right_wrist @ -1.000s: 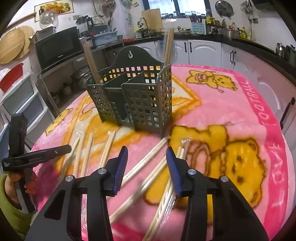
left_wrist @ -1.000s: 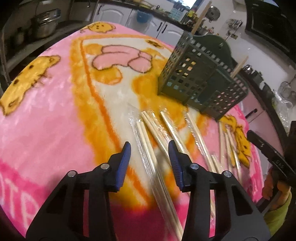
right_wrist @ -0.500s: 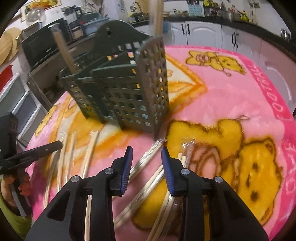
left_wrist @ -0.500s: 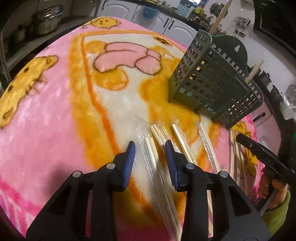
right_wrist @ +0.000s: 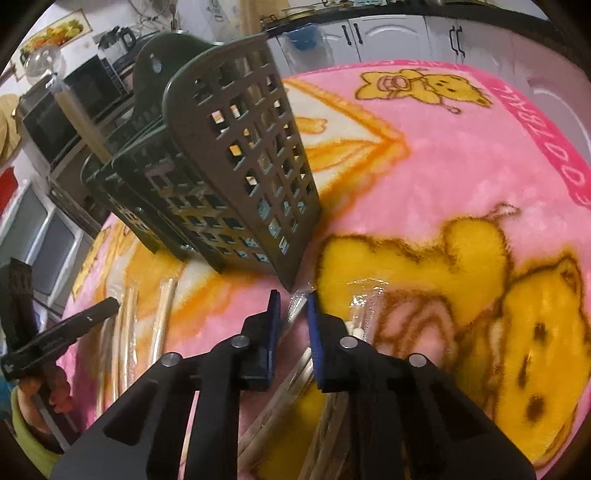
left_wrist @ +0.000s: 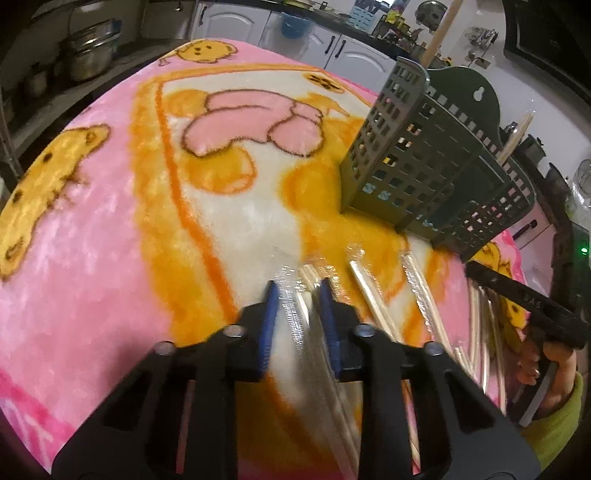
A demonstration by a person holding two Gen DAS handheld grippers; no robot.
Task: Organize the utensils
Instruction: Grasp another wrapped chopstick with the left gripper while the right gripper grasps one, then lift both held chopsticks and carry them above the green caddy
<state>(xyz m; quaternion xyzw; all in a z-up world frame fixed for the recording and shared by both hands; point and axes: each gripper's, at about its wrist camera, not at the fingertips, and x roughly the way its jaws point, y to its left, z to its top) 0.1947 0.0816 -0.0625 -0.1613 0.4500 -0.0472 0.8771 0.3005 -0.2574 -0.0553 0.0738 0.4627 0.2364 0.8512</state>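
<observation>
Several pairs of wooden chopsticks in clear wrappers lie on a pink cartoon blanket point(left_wrist: 110, 240). My left gripper point(left_wrist: 297, 291) points down at the leftmost wrapped pair point(left_wrist: 295, 317); its jaws are closing and the blue pads touch both sides of the packet. My right gripper point(right_wrist: 291, 301) is closing around the tip of another wrapped pair point(right_wrist: 298, 299), with a sliver of blanket still showing beside the left pad. A dark green lattice utensil holder point(left_wrist: 424, 158) point(right_wrist: 240, 166) stands just beyond both grippers, with wrapped chopsticks point(left_wrist: 441, 29) upright in it.
More wrapped pairs point(left_wrist: 369, 291) point(right_wrist: 164, 314) lie between the two grippers. A hand in a green sleeve point(left_wrist: 554, 373) holds the other tool at the right edge. Kitchen cabinets, pots point(left_wrist: 88, 55) and a microwave point(right_wrist: 59, 122) ring the table.
Both pairs of jaws have narrowed from wide open to close around wrapped chopsticks. The right gripper moved forward and down towards the holder and rolled; the left crept forward a little.
</observation>
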